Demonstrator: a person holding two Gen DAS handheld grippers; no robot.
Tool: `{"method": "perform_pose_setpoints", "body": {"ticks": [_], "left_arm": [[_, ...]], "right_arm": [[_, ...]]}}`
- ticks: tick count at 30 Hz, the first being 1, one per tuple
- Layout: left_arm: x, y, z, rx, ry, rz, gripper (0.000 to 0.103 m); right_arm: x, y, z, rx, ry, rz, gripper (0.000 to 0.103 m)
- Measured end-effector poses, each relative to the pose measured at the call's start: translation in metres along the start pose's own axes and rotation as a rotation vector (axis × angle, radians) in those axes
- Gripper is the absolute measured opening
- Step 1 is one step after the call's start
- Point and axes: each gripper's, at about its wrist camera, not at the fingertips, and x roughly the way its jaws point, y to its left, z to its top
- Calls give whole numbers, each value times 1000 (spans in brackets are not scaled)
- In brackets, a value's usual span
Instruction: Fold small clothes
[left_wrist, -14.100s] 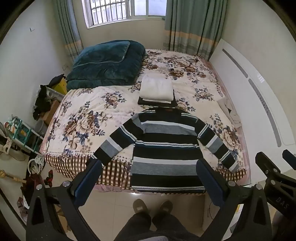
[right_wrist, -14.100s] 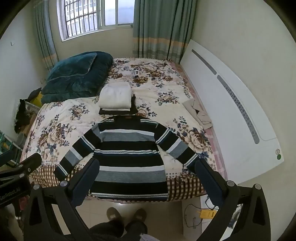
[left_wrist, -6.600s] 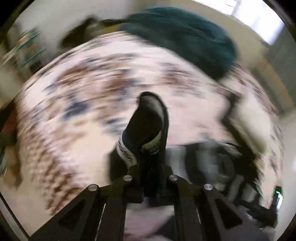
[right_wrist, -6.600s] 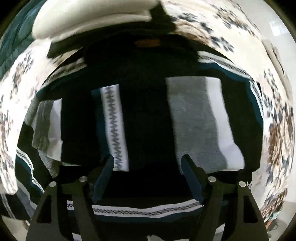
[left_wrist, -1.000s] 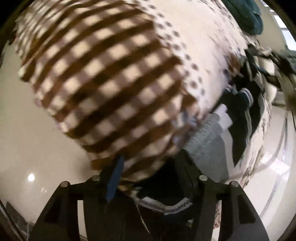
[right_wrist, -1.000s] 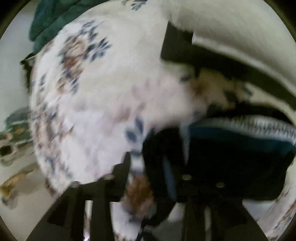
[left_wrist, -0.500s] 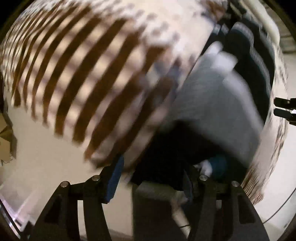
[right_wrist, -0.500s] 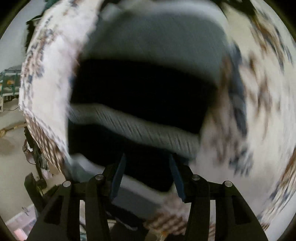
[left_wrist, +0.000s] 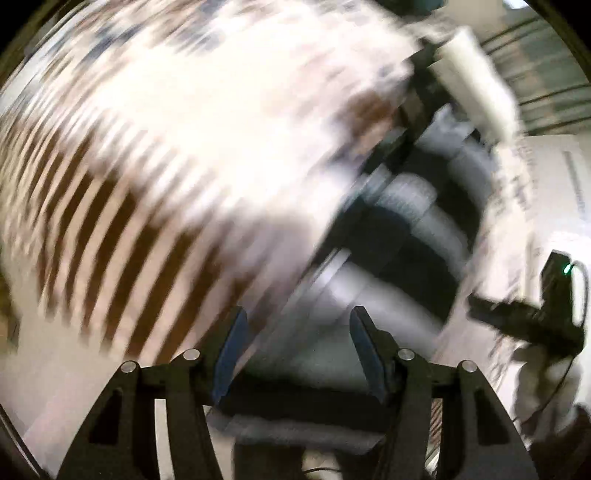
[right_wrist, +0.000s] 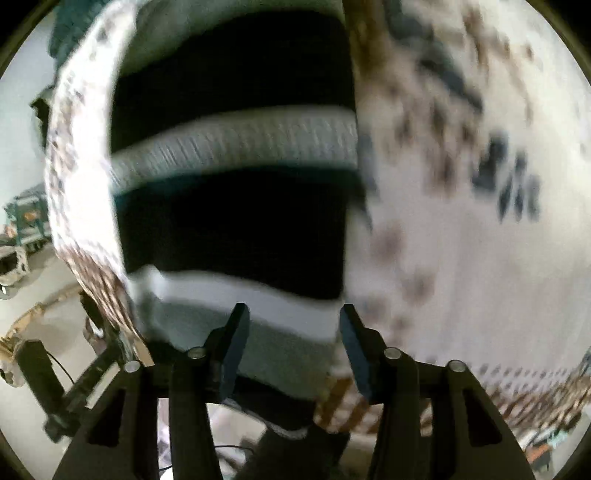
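Left wrist view first, and it's heavily smeared. The left gripper (left_wrist: 295, 350) has its jaws spread wide, blue pads apart, nothing pinched between them. Just ahead of the fingertips lies the striped sweater (left_wrist: 417, 236), a narrow folded strip running away up the bed (left_wrist: 207, 155), dark and grey bands across it. Its near hem sits right at the bed's edge, beside the brown checked border (left_wrist: 110, 258) that drops off toward the pale floor. At the sweater's far end there's a white folded pile (left_wrist: 476, 77), which only this view shows. Off to the right of the sweater, past the bedspread's edge, the other tool's black body with a small green light (left_wrist: 550, 295) hangs over open ground.

Right wrist view now, sharper. The right gripper (right_wrist: 291, 350) is also spread open, fingers empty, hovering over the sweater's (right_wrist: 236, 218) near hem. Here the bands read cleanly: black, ribbed grey, black, white, grey. The sweater's long right edge is straight, and beyond it stretches a broad run of floral bedspread (right_wrist: 461, 221), plenty of bare bedding there. Left of the sweater only a thin strip of bedspread shows before the bed edge falls to the floor (right_wrist: 40, 306), where clutter (right_wrist: 26, 210) and the left tool's black frame (right_wrist: 74, 384) show.
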Motion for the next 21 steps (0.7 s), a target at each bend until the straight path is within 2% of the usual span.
{"method": "perform_pose_setpoints", "body": {"ticks": [3,5,7,8,12,13,14,15,16,18,19,20,21], "left_arm": [[20,-59,75,83,-72,-71,55],[39,-87,119,122,-95,-87,55],[66,-114,159,128,-90,-101,55],[80,-124,182,128,-87,-95,55],[123,-145,229,125,-45,-79,55],[130,-148,237,124,-36,-74,52],[135,-154,244,125,-39,-63,28],[137,-157,248,128,-48,-67,16],[138,-160,251,126,-50,-69,12],[134,-161,254,100,-69,-104,11],[125,-158,253,79,-86,-128,11],[120,-158,254,68,-102,-149,11],[115,-158,257,62,-113,-164,11]], "right_arm": [[-34,-2,33,1,-127,20,57],[-52,-11,56,24,-190,34,57],[-69,-23,83,63,-247,63,57],[-81,-33,108,86,-277,80,57],[-99,-61,184,177,-343,162,57],[-103,-69,204,194,-351,184,57],[-103,-72,224,207,-353,207,57],[-102,-77,241,219,-352,221,57],[-99,-79,253,228,-351,244,57],[-93,-85,279,242,-327,332,57],[-88,-88,290,239,-302,401,53],[-86,-91,298,234,-283,466,28],[-86,-91,299,223,-276,469,4]]}}
